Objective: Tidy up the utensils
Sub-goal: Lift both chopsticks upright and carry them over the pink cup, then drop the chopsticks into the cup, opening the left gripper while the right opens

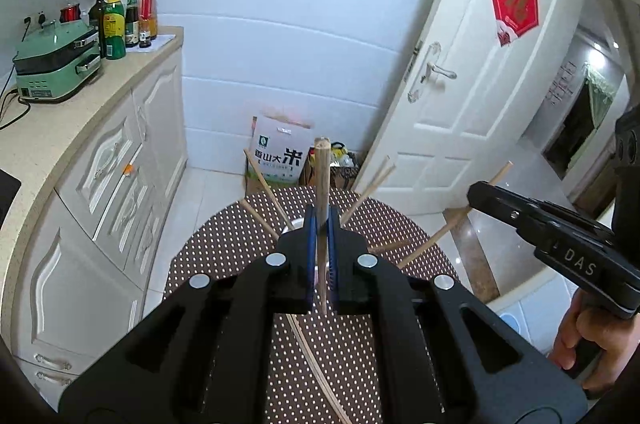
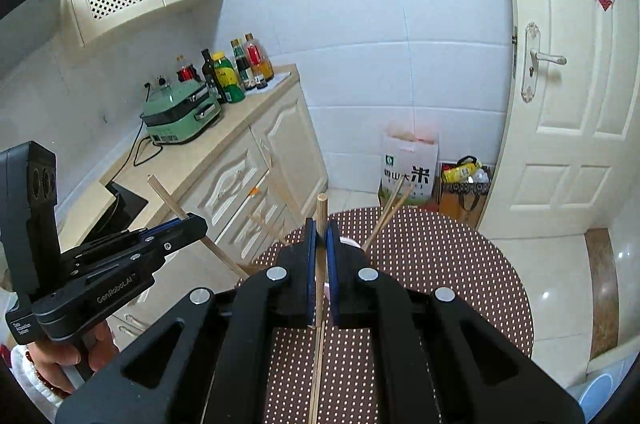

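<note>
Chopstick [image 1: 322,184] clamped in left claw [image 1: 320,224], second chopstick [image 2: 321,220] clamped in right claw [image 2: 320,236], above dotted table [image 2: 460,264]

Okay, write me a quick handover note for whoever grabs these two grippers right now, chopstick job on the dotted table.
Left gripper: shut on one chopstick, held above the table.
Right gripper: shut on another chopstick.
Several chopsticks already stand in a holder that is mostly hidden behind the grippers on the dotted table.
At least one loose chopstick lies on the table.
Left: drop both held ones in, then collect the loose one.
</note>
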The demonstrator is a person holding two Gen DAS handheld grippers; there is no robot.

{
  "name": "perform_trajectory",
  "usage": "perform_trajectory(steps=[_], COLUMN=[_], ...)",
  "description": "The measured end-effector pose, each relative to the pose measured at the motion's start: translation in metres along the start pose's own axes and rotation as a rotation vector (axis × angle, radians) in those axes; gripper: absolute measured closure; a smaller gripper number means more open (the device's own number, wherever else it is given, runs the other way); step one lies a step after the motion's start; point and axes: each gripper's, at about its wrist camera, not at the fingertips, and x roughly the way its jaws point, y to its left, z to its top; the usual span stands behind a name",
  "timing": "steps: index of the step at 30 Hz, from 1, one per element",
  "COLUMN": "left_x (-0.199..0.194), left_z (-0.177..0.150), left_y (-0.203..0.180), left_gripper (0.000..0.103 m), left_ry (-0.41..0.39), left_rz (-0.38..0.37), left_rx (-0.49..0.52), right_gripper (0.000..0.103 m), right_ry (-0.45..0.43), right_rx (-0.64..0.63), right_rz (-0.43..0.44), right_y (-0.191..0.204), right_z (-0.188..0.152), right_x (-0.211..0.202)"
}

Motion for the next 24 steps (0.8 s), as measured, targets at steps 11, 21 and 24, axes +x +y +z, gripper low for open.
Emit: perform_trajectory(steps=[11,21,24], left_x=[0.020,0.054,0.065], left_z=[0.030,0.046,0.047], left_y=[0.007,0.010,0.010], left_gripper=[0.097,0.097,0.097], left_ry=[-0.046,-0.045,-0.031], left_rz=[0.049,0.102,0.111], left_rx=[-0.042,-0.066,-0.068], right_gripper=[0.099,0.099,0.099], right_ry=[-0.028,0.004,0.025], right_rx=[-0.007,-0.023,-0.022], right_rz=[0.015,0.027,0.034], right_y=[-0.012,-0.019,-0.022], right_z=[0.025,0.032,0.030], right_x=[0.018,0.047,0.056])
